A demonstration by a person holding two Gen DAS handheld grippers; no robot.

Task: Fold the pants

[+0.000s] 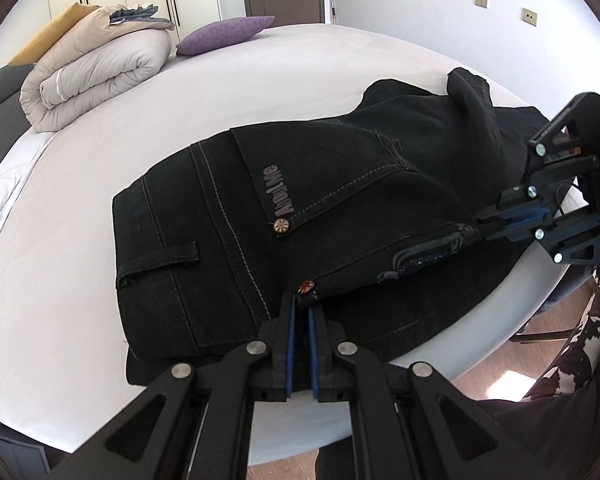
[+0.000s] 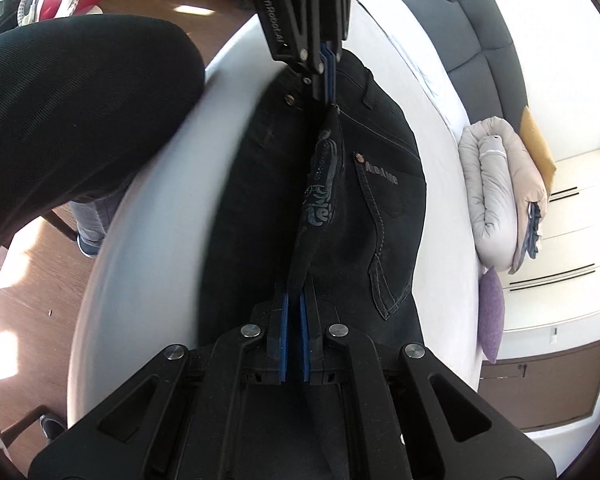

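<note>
Both claws are clenched on the black pants (image 1: 340, 208): left claw (image 1: 302, 300) at 6 o'clock, right claw (image 1: 480, 226) at 3. Uneven lowering onto the bed (image 1: 100, 160) could skew the fold.

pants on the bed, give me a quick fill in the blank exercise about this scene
1. The pants being folded are ____ in colour.
2. The left gripper and the right gripper are both ____ on the fabric's edge.
3. The pillow lying on the bed beside the rolled duvet is ____.
4. The word printed along the pocket reads ____.

Missing words: black; shut; purple; AboutMe
</note>
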